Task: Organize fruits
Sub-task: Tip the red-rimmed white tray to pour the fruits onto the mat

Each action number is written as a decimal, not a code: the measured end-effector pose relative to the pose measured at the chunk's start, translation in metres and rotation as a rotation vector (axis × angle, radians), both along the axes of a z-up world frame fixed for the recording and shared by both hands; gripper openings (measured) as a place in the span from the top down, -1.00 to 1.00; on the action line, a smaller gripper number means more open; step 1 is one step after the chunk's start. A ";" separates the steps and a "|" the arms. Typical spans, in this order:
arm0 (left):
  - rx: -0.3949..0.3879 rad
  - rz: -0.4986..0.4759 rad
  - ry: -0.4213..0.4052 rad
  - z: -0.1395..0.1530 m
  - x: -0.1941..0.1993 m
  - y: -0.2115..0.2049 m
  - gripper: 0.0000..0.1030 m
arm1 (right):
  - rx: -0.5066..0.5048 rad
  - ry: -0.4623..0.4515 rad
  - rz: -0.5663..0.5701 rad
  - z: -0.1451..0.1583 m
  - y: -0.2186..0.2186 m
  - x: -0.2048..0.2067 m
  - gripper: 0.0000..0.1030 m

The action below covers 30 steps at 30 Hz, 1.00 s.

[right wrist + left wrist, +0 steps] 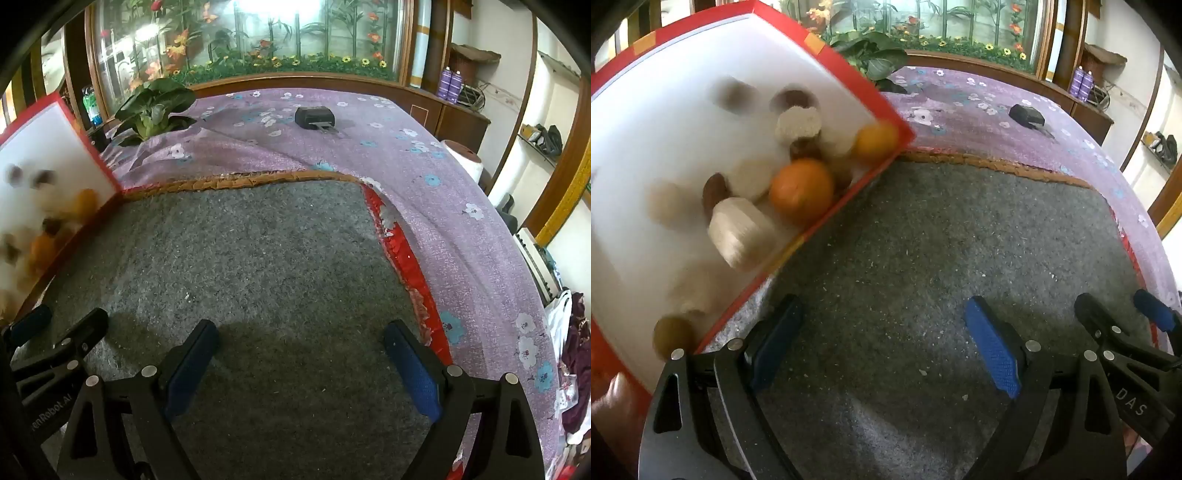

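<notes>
One grey felt mat on purple floral bedspread; wooden headboard behind.

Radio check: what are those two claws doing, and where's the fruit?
Left gripper open, empty. Right gripper open, empty. Oranges blurred inside tilted red box. Grey mat bare ahead.

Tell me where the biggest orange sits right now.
In the left wrist view the biggest orange lies inside the tilted red-rimmed box at left, against its lower edge, beside a foam-netted fruit.

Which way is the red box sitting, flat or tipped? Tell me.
Tipped. The red box stands raised on edge over the grey mat, and its blurred oranges and foam-wrapped fruits pile against the low rim.
</notes>
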State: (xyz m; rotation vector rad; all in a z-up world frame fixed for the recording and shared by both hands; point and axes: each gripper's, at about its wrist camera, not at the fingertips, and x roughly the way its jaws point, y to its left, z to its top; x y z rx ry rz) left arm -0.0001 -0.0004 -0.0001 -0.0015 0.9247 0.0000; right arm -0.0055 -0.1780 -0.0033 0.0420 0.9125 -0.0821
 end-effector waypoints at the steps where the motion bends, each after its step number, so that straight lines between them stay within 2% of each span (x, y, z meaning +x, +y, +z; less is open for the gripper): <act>1: 0.001 0.000 0.000 0.000 -0.001 0.000 -0.76 | 0.000 0.000 0.000 0.000 0.000 0.000 -0.79; 30: -0.003 -0.001 0.000 0.000 0.003 -0.001 -0.77 | -0.001 0.000 0.000 0.000 0.000 0.000 -0.79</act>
